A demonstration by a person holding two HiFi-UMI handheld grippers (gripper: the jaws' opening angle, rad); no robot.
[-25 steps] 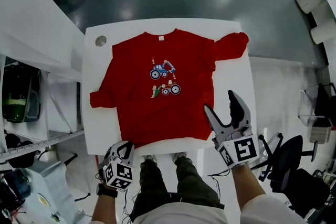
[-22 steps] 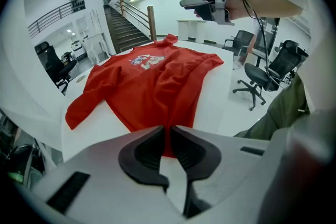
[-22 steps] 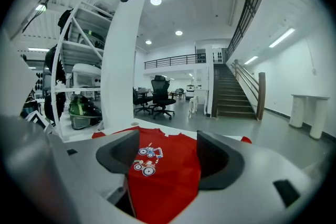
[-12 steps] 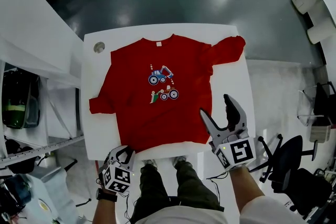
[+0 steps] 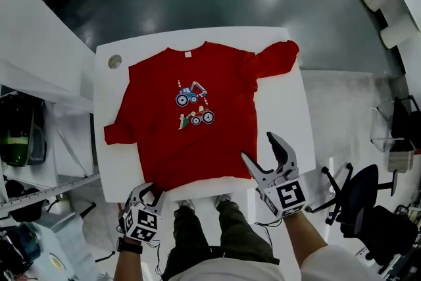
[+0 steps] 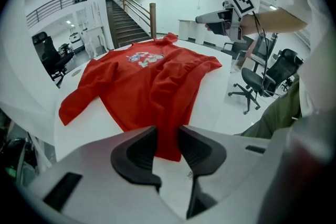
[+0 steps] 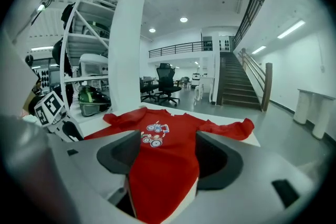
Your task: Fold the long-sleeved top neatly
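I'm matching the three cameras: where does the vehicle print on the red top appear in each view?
Head view: vehicle print left of centre, on the chest of the red top.
Left gripper view: above centre, slightly left.
Right gripper view: just below centre.
Shared landmark: the white table under the top.

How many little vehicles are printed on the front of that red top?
2. A blue one sits on the chest of the red top; a reddish one lies just below it, toward the hem.

No writing or number can be read, not even on the red top (image 5: 158, 148).
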